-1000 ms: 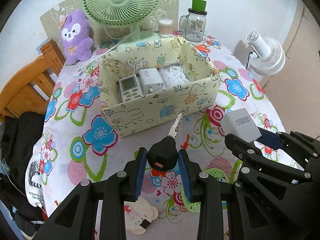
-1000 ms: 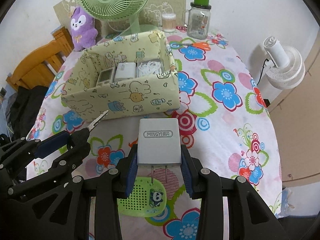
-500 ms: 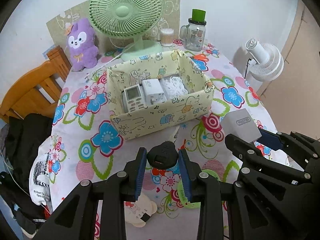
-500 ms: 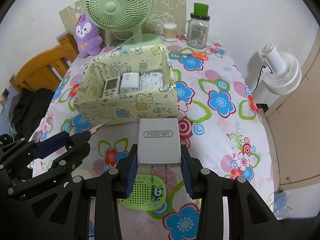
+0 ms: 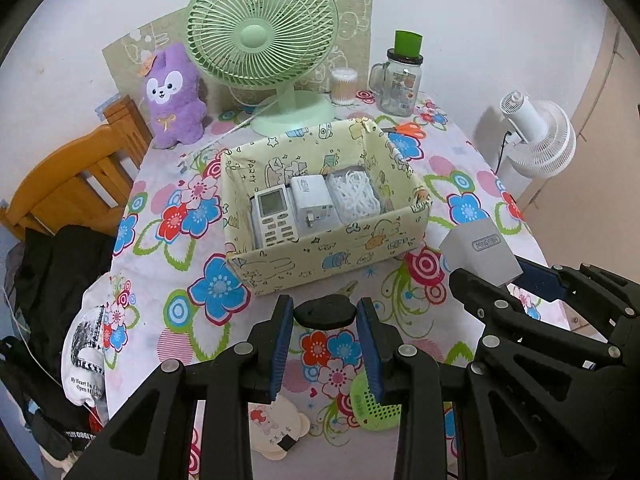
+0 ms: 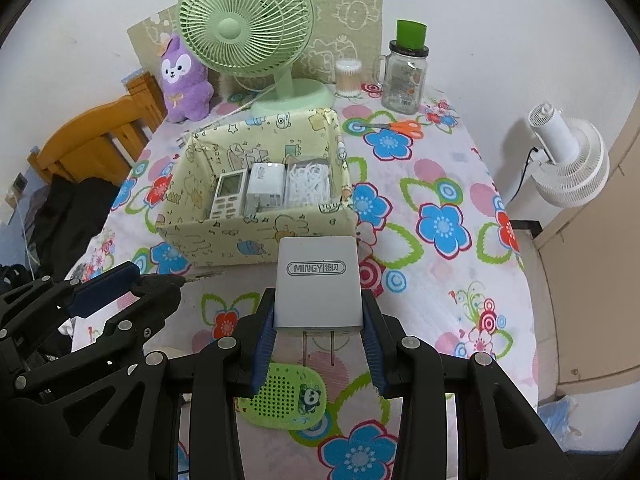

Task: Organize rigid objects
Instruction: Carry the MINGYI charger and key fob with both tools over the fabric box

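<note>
Both grippers hover before the patterned box, ahead of and below their fingers. Left gripper is clamped on the black key, blade pointing boxward; right gripper clamps the grey charger, prongs rearward, nearer the box's right end

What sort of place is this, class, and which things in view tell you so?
Probably a room in a home: a table under a flowered tablecloth, a purple plush toy, a green desk fan and a wooden chair.
</note>
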A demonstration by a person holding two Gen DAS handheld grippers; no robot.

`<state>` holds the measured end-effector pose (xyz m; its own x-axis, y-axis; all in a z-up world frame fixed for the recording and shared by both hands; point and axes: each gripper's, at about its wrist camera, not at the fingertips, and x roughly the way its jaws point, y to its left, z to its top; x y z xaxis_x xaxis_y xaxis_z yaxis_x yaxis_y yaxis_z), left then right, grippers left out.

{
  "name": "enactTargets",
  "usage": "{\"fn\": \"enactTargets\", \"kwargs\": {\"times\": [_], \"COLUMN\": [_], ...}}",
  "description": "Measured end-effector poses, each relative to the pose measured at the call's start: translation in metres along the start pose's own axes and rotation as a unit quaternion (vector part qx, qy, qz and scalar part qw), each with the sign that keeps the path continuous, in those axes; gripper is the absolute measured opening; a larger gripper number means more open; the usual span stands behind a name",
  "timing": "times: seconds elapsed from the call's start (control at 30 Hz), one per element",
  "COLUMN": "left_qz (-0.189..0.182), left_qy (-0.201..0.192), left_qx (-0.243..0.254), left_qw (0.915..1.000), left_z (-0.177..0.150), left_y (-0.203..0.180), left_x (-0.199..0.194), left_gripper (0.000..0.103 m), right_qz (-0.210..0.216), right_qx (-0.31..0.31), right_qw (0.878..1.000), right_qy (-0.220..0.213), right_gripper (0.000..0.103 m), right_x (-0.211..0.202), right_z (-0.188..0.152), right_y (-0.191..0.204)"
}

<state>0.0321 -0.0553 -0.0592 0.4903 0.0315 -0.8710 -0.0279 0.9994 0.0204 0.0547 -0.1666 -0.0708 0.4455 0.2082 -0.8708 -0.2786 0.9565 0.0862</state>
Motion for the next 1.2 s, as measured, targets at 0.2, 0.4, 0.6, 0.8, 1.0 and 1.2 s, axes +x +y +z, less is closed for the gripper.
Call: {"fn": "enactTargets", "kwargs": {"times": [0.2,0.4,0.6,0.8,1.0,1.2], "left_qz": [0.01,0.017,0.019,0.008,-0.004,-0.02], "left_qy": [-0.002,0.001,0.004,0.007,0.012,0.024], "left_qx": [-0.017,-0.026,-0.028,-0.026,-0.022,-0.015], "left_qw": [0.9998,0.9995,0.9994,0.9996,0.9997,0.9994], "left_z": [0.008,0.016,0.025,0.038,0.051,0.062], "left_y": [0.0,0.004,0.008,0.014,0.019,0.021], "left_x": [0.004,0.008,0.013,0.022,0.035,0.054], "left_gripper": [0.032,0.032,0.032,0.032,0.032,0.032], "right_qz": [0.017,0.026,0.032,0.026,0.024,0.022], "right_qx": [-0.014,-0.027,-0.032,-0.025,-0.017,-0.004], "right_qw": [1.0,0.999,0.999,0.999,1.0,1.0], "right_qy": [0.001,0.004,0.009,0.008,0.009,0.016], "right_gripper": [0.043,0.043,0.043,0.043,0.043,0.043], "right_x": [0.008,0.015,0.022,0.03,0.04,0.055], "right_z": [0.013,0.025,0.036,0.048,0.062,0.072], "right_y": [-0.005,-0.004,-0.003,-0.002,-0.002,-0.006]}}
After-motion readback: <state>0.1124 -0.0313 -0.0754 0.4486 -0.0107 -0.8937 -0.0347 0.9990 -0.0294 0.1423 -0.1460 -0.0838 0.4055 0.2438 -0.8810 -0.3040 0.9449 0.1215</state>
